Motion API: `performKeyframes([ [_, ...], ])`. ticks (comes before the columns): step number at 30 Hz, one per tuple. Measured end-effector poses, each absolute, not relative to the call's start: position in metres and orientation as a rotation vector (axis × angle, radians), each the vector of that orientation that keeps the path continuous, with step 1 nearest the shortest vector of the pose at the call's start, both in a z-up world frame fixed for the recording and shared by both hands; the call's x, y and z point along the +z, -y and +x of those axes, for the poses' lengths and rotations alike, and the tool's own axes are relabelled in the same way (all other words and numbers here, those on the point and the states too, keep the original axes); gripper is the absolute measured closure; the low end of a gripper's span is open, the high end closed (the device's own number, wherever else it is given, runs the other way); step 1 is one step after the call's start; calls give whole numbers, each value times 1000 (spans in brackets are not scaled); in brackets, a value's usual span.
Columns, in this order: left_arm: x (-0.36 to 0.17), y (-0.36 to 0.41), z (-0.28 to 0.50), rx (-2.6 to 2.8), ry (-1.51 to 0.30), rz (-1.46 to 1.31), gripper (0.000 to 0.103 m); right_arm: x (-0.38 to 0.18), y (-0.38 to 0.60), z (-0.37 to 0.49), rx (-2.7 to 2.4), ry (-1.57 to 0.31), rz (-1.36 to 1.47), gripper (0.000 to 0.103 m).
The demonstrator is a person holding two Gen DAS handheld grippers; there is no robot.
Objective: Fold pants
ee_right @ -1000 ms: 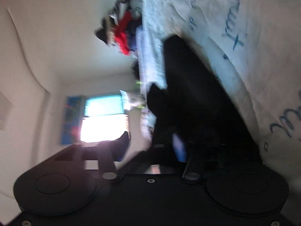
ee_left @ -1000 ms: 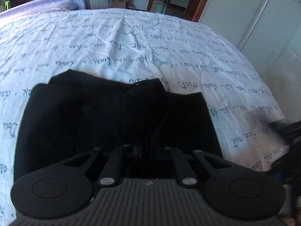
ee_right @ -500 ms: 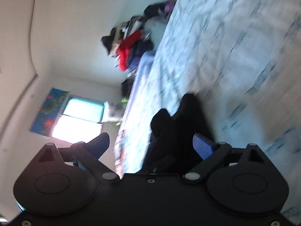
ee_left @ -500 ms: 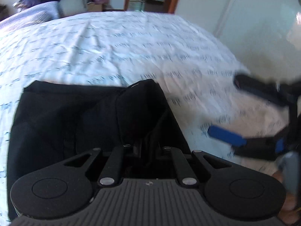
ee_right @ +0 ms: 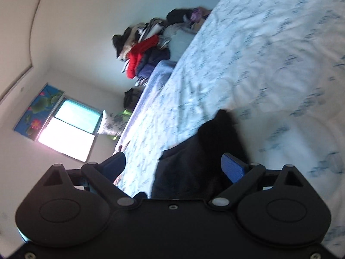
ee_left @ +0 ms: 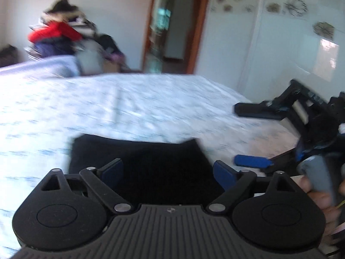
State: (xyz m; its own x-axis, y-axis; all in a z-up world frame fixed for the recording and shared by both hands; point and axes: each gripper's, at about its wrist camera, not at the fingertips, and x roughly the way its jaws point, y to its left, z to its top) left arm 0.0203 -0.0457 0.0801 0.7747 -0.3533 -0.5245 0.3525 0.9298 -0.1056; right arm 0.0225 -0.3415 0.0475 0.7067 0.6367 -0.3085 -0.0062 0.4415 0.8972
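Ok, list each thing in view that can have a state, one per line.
Pants: folded into a flat black bundle, lying on the bed, held by neither gripper.
Left gripper: jaws opening, nothing pressed between the pads.
Right gripper: open, above the sheet beside the pants.
Bed sheet: spread over the bed, slightly wrinkled.
Clothes pile: heaped, unfolded, past the far end of the bed.
Door: open.

This is a bedroom in a home. A wide bed (ee_left: pixel 151 99) fills the near ground, covered with a white sheet printed in blue script. At its far left a heap of clothes (ee_left: pixel 58 36), one piece red, is piled against the wall. A wood-framed doorway (ee_left: pixel 172 28) opens at the far side, with a white wardrobe (ee_left: pixel 291 43) bearing flower decorations to its right. A bright window (ee_right: pixel 69 133) sits beside a flower picture (ee_right: pixel 36 110).
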Motion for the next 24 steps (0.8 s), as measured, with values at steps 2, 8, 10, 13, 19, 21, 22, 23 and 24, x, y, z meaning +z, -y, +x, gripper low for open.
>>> performKeyframes([
  [2,74,32,29,-316,-587,-6,9,50,323,36,490,-703,1076,6],
  [8,51,20,27,-302,-621,-5,9,27,274,91,509,-858,1184,6],
  [10,46,19,16,-304,-600,58,9,19,277,88,318,-902,992,20],
  [13,40,4,1,-330,-588,62,8,-4,309,69,322,-875,1104,57],
  [19,29,-17,-8,-356,-594,2,7,46,336,27,358,-798,992,9],
  [21,25,-19,-8,-349,-593,-18,7,48,338,20,374,-842,976,9],
  [22,25,-18,-12,-345,-595,-24,7,45,335,19,383,-874,970,9],
  [23,24,-18,-12,-343,-595,-26,7,41,331,20,392,-911,962,9],
  [24,24,-17,-12,-341,-593,-22,7,34,326,21,404,-935,952,9],
])
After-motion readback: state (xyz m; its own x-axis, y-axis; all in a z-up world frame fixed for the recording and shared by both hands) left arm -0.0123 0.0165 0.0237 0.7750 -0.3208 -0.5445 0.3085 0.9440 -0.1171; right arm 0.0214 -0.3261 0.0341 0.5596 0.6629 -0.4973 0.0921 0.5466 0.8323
